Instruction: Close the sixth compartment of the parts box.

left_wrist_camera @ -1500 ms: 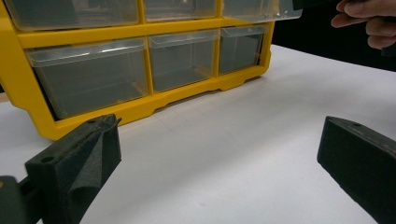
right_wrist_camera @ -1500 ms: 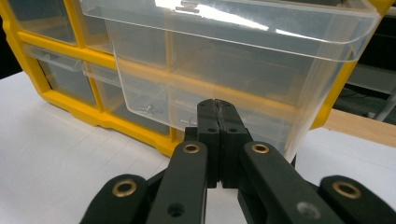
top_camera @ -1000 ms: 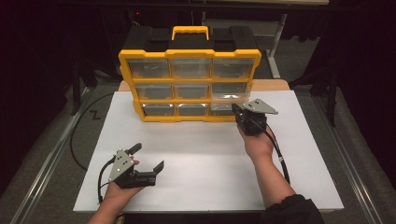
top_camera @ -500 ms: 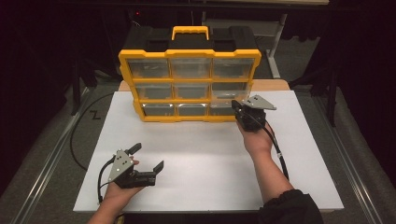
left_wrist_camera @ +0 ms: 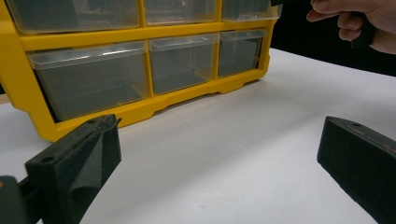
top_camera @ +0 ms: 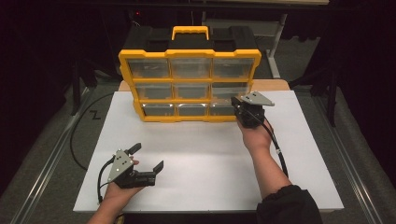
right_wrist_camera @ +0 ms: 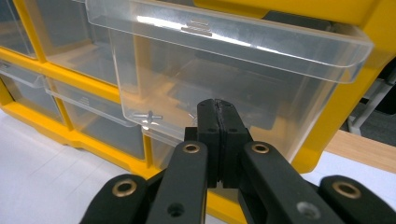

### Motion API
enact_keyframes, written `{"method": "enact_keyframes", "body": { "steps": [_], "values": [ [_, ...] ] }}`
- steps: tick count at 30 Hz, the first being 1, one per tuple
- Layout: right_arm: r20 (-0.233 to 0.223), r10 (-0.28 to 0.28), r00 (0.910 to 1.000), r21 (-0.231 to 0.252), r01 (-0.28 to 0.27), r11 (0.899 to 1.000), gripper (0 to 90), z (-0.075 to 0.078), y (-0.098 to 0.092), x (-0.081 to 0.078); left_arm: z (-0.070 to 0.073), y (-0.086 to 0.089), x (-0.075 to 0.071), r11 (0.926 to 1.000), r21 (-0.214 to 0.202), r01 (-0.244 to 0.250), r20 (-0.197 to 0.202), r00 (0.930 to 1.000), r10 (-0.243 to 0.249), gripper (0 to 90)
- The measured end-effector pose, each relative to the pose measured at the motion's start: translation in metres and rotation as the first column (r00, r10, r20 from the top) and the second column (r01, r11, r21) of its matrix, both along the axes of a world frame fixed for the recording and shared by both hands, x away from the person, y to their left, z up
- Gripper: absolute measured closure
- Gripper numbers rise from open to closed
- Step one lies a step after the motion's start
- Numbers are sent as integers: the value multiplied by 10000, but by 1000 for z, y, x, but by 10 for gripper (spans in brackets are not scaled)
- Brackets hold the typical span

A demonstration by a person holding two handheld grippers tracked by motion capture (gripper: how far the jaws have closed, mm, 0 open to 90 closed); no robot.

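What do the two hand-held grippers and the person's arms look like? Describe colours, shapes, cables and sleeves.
Both grippers are black. The left gripper and the right gripper each carry a grey three-cornered plate with small holes on top and trail a black cable. Brass-coloured rivets mark the right gripper's linkage; its pads are black foam. The right arm wears a dark pushed-up sleeve.

yellow drawer organizer upright on white table, clear right-middle drawer pulled out
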State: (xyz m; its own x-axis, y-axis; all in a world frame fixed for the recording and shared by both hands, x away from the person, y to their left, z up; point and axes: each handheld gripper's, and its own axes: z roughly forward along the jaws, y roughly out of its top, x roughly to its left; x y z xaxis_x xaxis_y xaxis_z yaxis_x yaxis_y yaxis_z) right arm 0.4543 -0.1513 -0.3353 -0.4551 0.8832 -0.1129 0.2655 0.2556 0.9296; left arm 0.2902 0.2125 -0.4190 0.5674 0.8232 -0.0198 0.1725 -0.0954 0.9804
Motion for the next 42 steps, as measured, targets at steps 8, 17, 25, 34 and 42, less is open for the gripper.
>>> {"method": "enact_keyframes", "body": {
  "steps": [8,17,25,34,42],
  "values": [
    [-21,-73,10000,68,73,10000,900,0,1,6,0,0,0,10000,-9,6,-2,10000,-6,3],
    [0,-182,9998,-40,182,9998,900,1,4,16,0,0,0,10000,-43,-8,-5,10000,8,3],
    [35,-300,9995,82,300,9995,900,0,5,21,0,1,0,10000,-61,-25,-11,10000,25,3],
    [91,-318,9995,-72,318,9995,900,2,6,26,0,1,1,10000,-91,-32,-27,10000,32,3],
    [-34,-170,9998,-61,170,9998,900,2,7,19,0,1,0,10000,-80,-31,-18,10000,31,3]
  ]
}}
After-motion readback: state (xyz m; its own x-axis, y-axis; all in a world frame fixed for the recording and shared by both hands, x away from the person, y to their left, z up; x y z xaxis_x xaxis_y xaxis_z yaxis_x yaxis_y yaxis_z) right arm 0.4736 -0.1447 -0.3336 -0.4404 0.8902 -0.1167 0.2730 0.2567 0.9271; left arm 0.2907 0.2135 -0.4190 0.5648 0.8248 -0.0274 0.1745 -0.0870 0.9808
